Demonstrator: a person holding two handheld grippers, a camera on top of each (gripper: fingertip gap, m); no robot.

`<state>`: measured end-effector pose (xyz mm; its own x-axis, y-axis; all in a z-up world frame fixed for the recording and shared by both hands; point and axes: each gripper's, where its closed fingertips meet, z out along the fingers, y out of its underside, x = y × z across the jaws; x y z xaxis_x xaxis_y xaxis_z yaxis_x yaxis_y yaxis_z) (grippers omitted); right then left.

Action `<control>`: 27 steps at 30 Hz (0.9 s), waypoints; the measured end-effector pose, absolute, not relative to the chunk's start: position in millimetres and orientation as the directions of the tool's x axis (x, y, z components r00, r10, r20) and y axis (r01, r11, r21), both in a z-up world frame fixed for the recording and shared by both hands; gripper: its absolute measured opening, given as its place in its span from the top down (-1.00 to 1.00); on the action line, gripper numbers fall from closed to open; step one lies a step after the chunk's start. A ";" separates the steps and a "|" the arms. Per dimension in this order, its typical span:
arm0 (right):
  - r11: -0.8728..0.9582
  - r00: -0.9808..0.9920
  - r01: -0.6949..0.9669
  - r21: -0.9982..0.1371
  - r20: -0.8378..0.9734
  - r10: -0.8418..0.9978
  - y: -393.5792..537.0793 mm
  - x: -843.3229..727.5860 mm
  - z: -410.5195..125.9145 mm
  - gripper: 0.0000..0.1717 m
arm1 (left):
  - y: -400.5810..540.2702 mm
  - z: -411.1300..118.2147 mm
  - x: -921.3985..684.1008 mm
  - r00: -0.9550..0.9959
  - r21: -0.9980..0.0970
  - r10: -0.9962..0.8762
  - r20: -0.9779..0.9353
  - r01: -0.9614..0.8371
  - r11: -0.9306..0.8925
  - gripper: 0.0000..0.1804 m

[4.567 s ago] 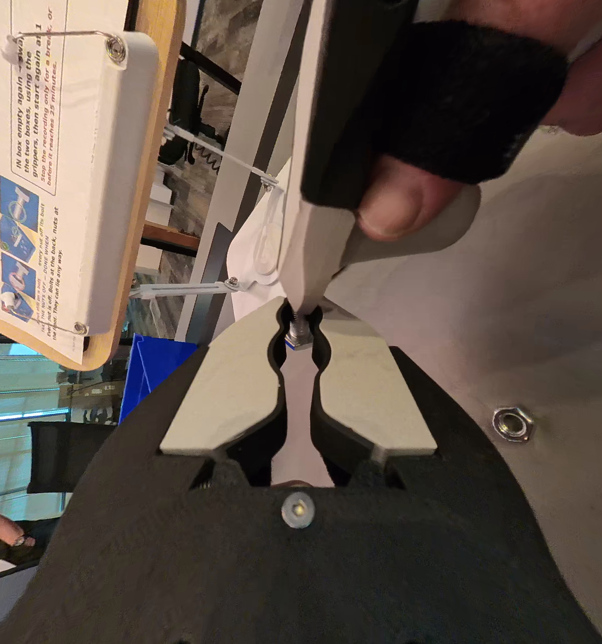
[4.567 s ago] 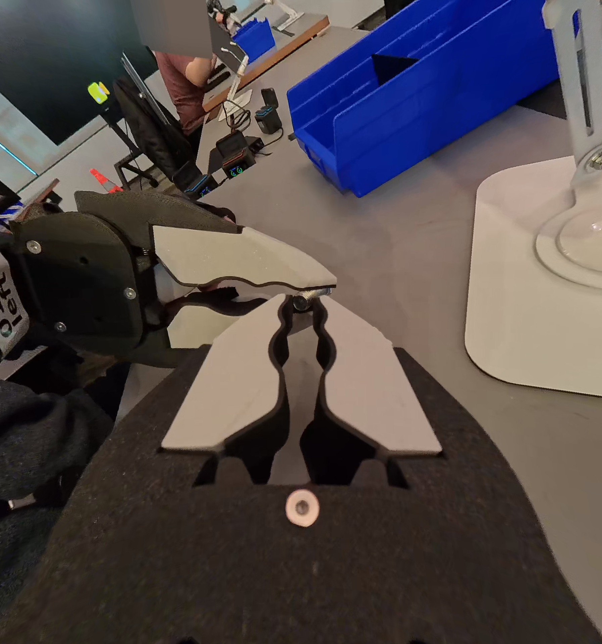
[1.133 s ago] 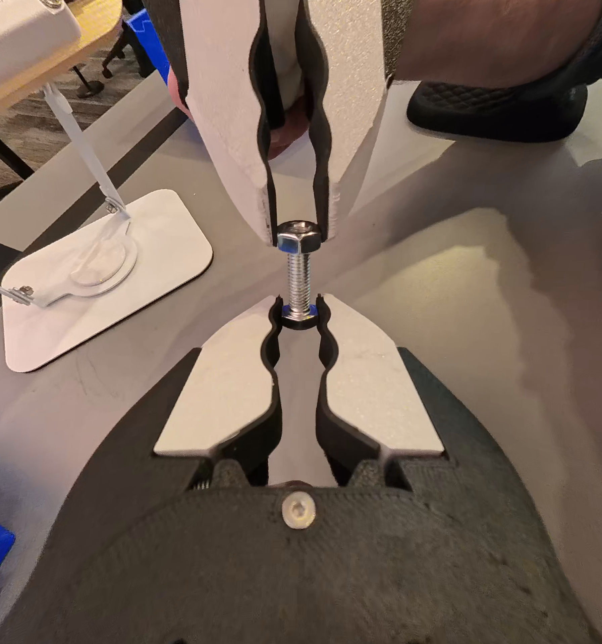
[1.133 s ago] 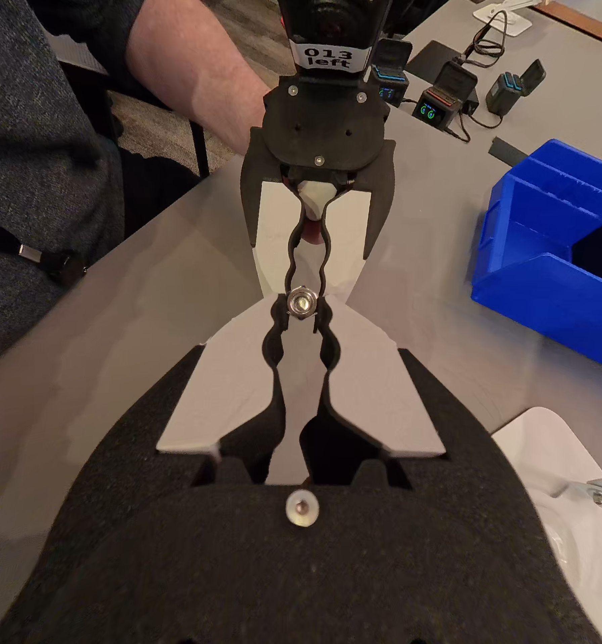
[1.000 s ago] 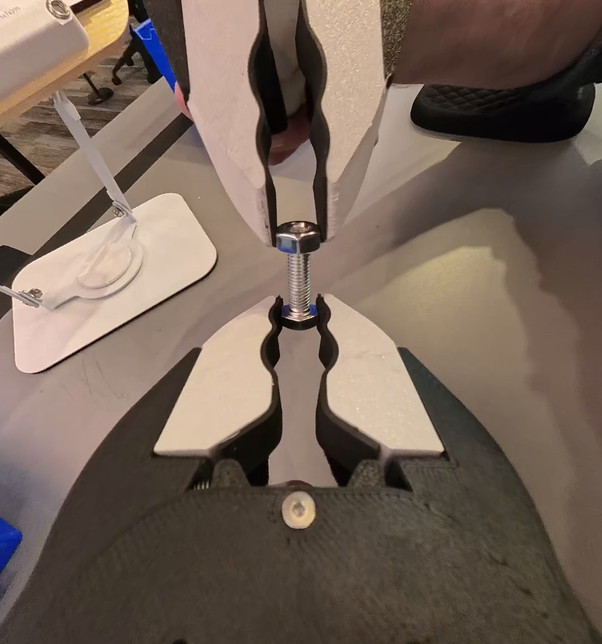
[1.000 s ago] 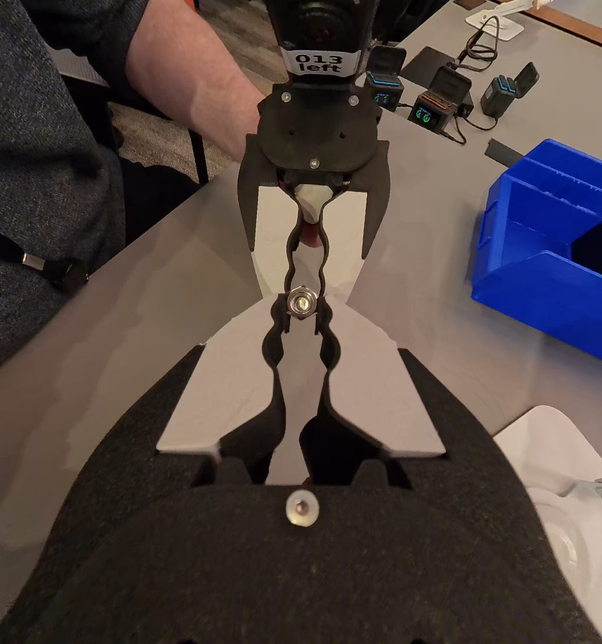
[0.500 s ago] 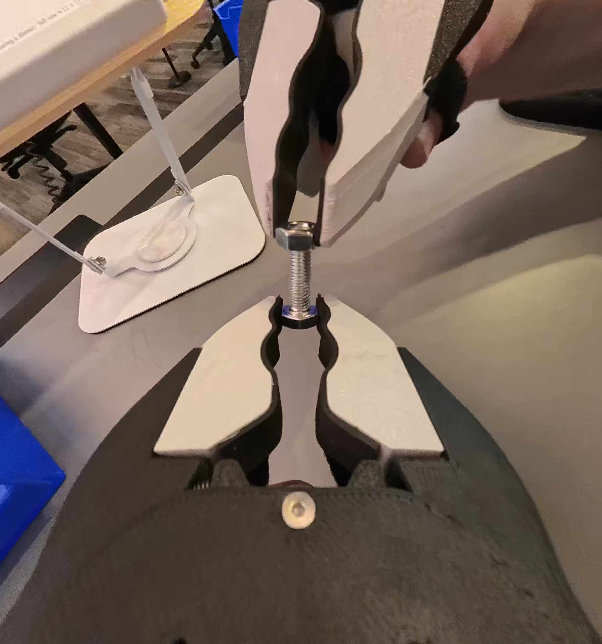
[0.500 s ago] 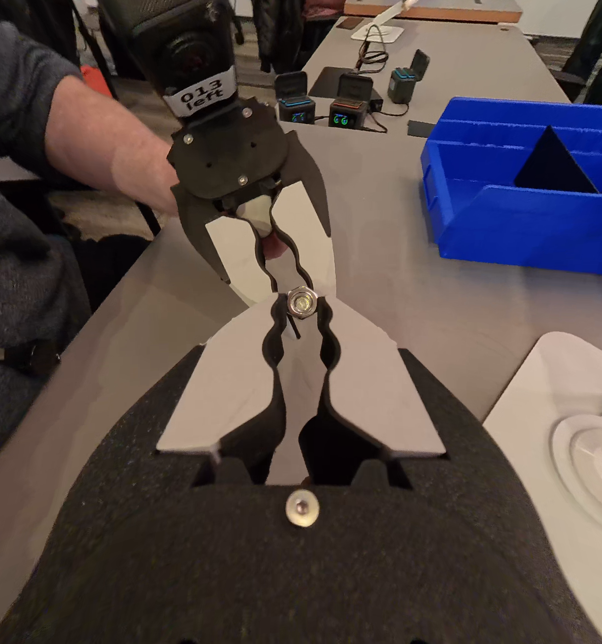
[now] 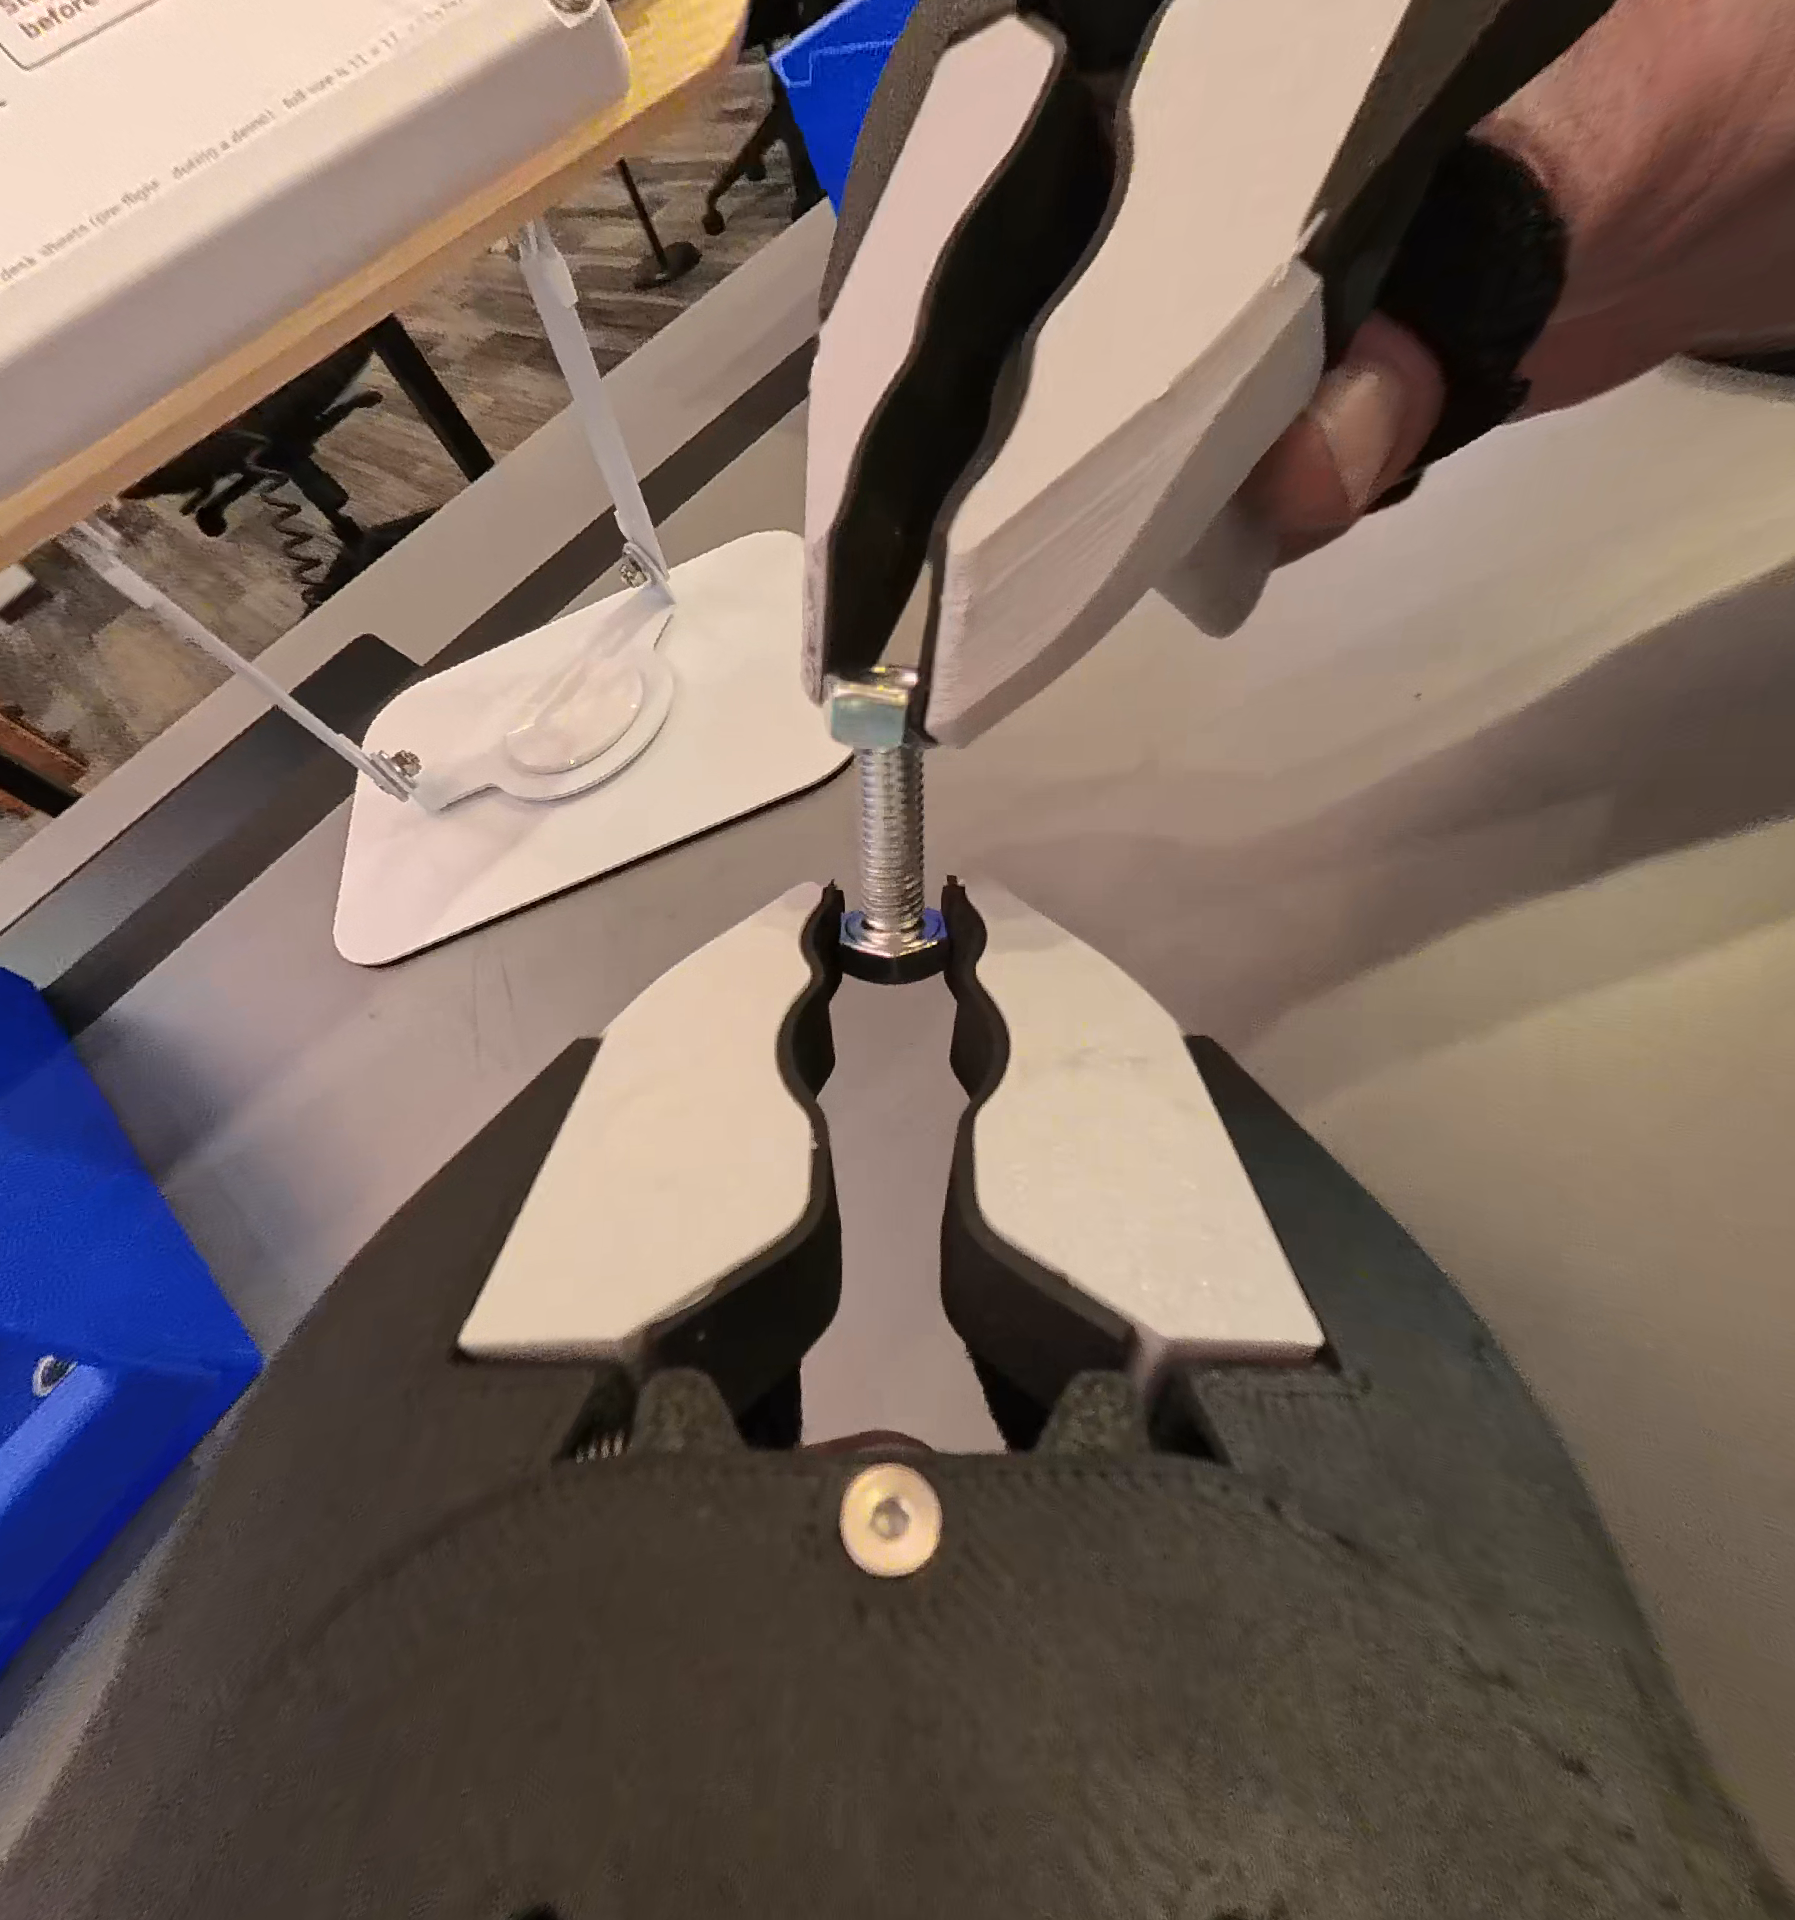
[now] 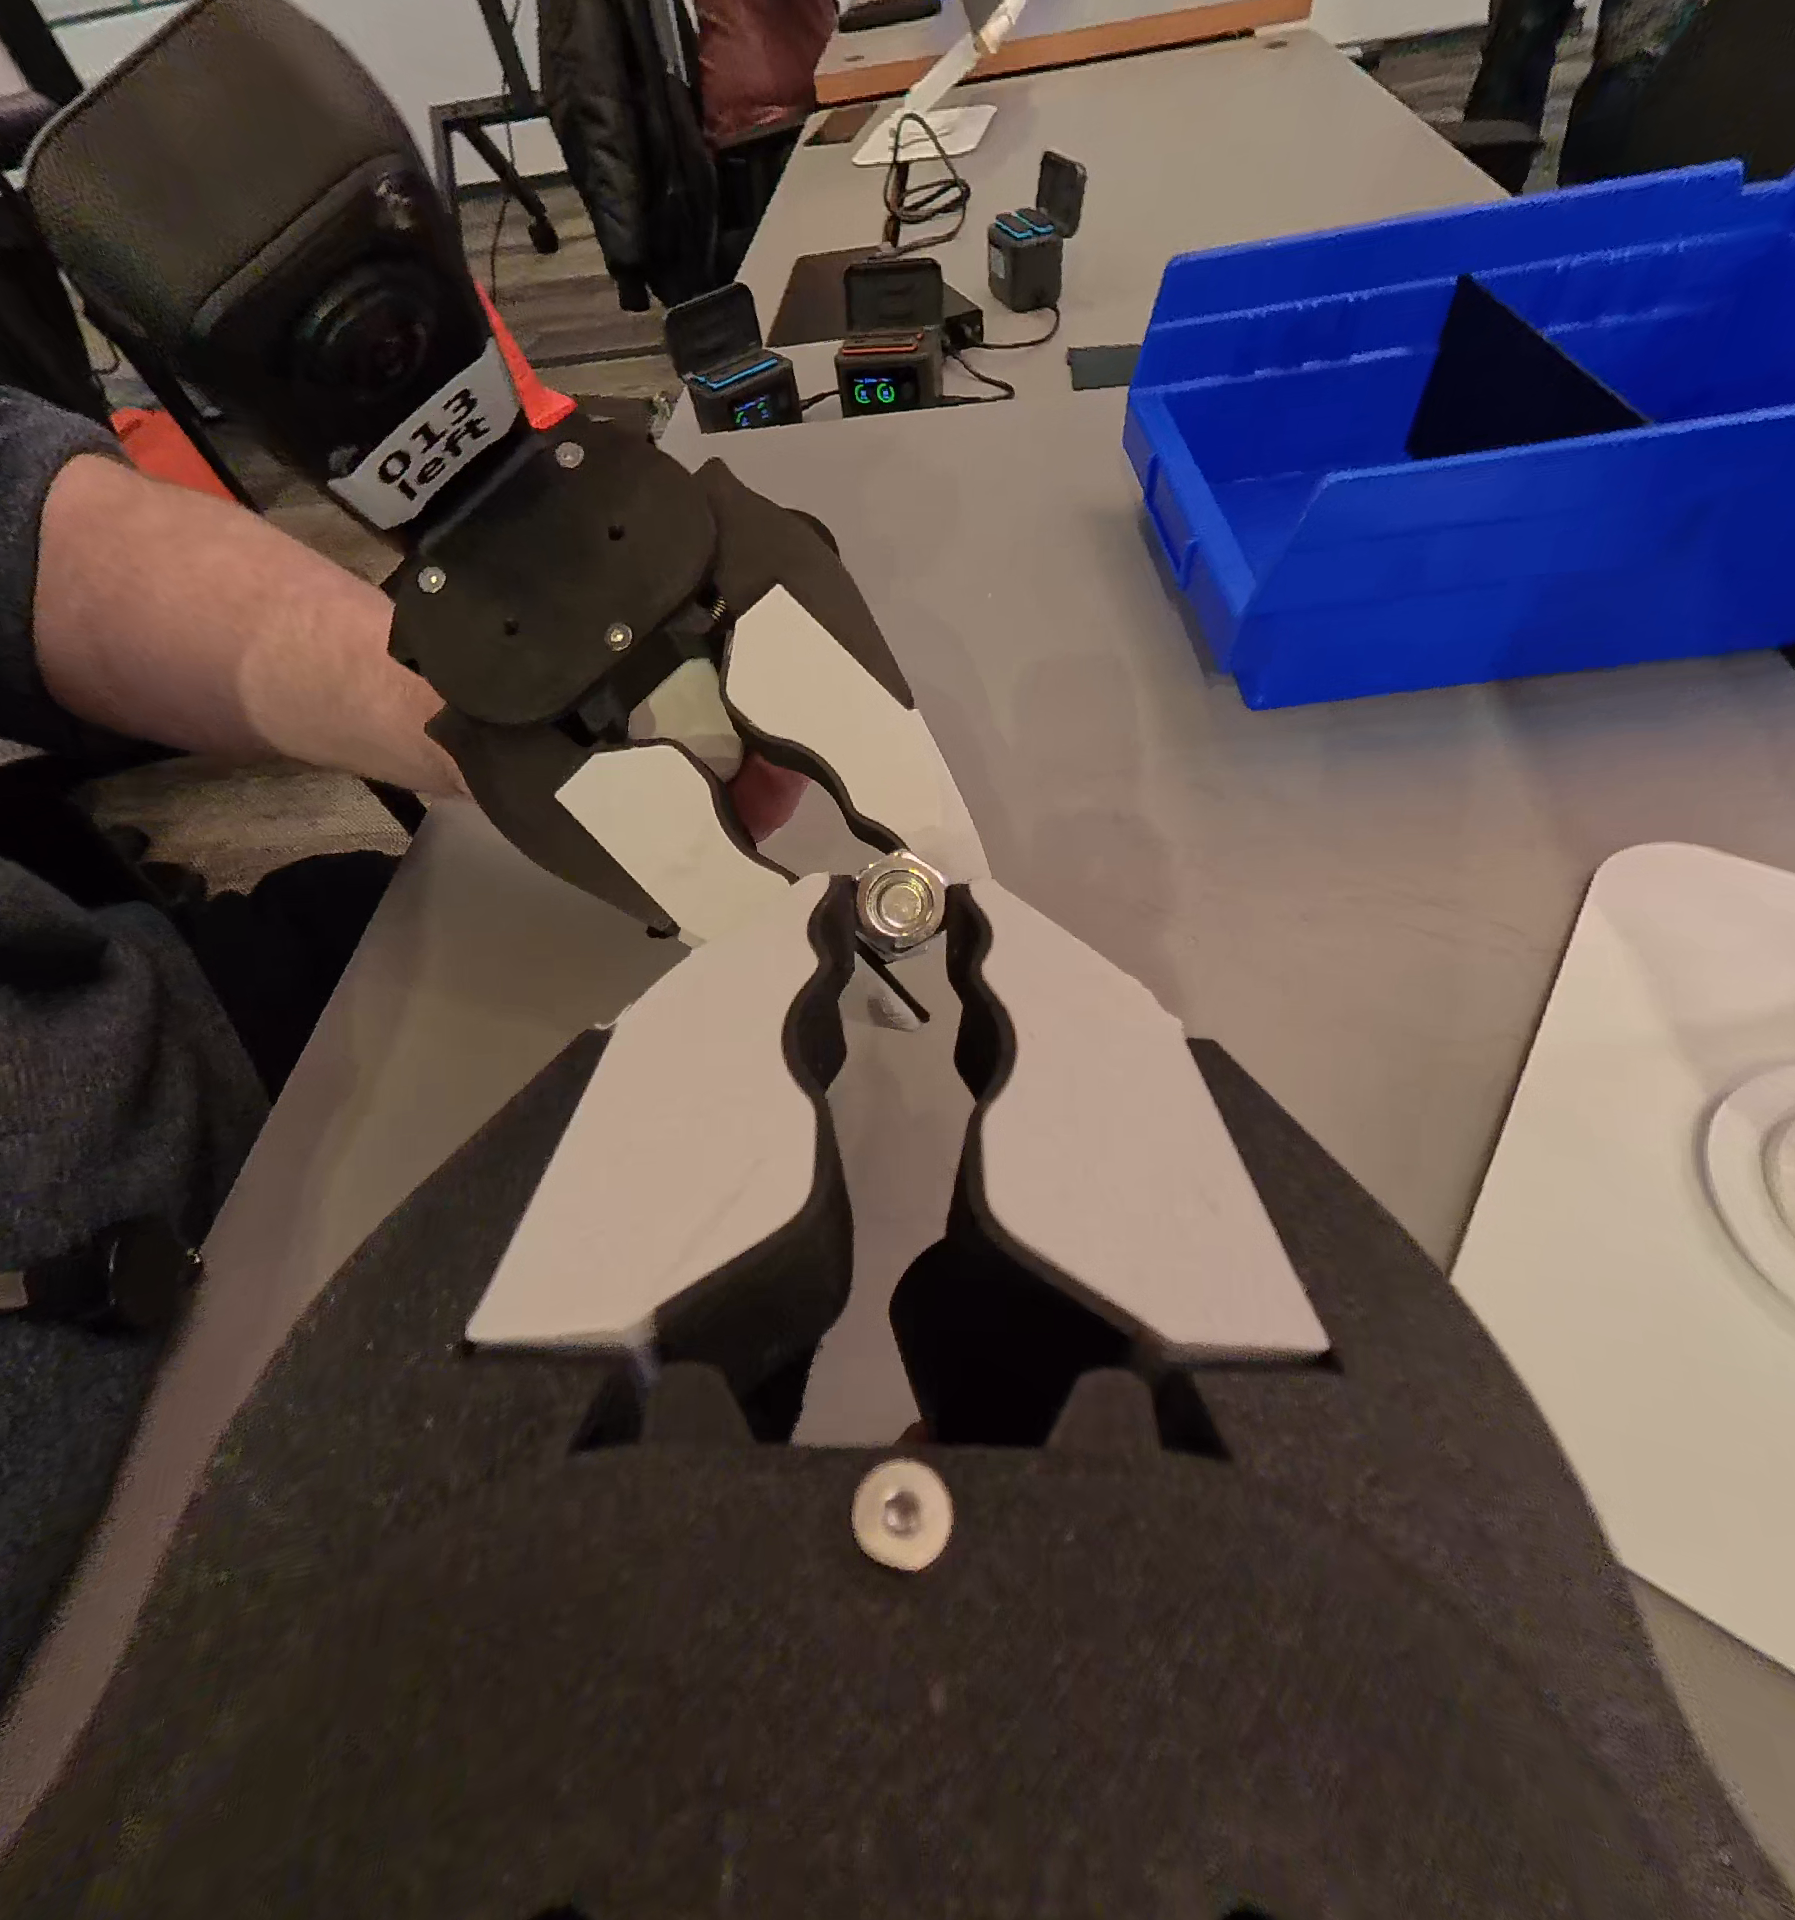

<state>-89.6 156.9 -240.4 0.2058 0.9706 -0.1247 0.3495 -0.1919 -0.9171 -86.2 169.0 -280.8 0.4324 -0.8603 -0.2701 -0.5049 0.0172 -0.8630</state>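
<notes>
Nut (image 9: 889,938) and bolt head (image 9: 872,714) are being gripped at opposite ends of one threaded bolt (image 9: 888,831): the left gripper (image 9: 889,940) is clamping the nut, the right gripper (image 10: 898,914) is pinching the hex head. Both are hovering above the grey table (image 10: 1132,790), with a blue bin (image 10: 1495,499) far right and a white stand base (image 9: 602,810) at left.

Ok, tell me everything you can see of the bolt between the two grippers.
The bolt is bright silver metal with a threaded shank and a hex head. It spans the two grippers above the grey table, touching neither table nor bin. The right gripper clamps the head; the left gripper clamps the nut, which has a blue ring and sits on the shank's other end.
</notes>
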 end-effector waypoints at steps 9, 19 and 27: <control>-0.201 0.224 0.340 -0.919 -0.128 0.966 158.6 -89.6 -239.6 0.80 | 169.2 -280.8 -84.1 0.441 -0.892 -0.873 -0.209 -0.452 -0.015 0.80; -0.181 0.193 0.295 -0.938 -0.127 0.973 156.4 -89.2 -229.9 0.59 | 163.9 -270.9 -78.3 0.419 -0.927 -0.897 -0.139 -0.375 -0.031 0.80; -0.100 0.022 0.121 -0.988 -0.098 0.995 137.1 -94.9 -201.5 0.33 | 143.9 -245.6 -65.4 0.277 -0.976 -0.956 0.090 -0.167 -0.140 0.80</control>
<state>-94.9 137.1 -201.5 0.0216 0.9950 -0.0977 0.1212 -0.0996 -0.9876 -65.4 143.9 -245.6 0.2775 -0.9565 0.0902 -0.1667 -0.1404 -0.9760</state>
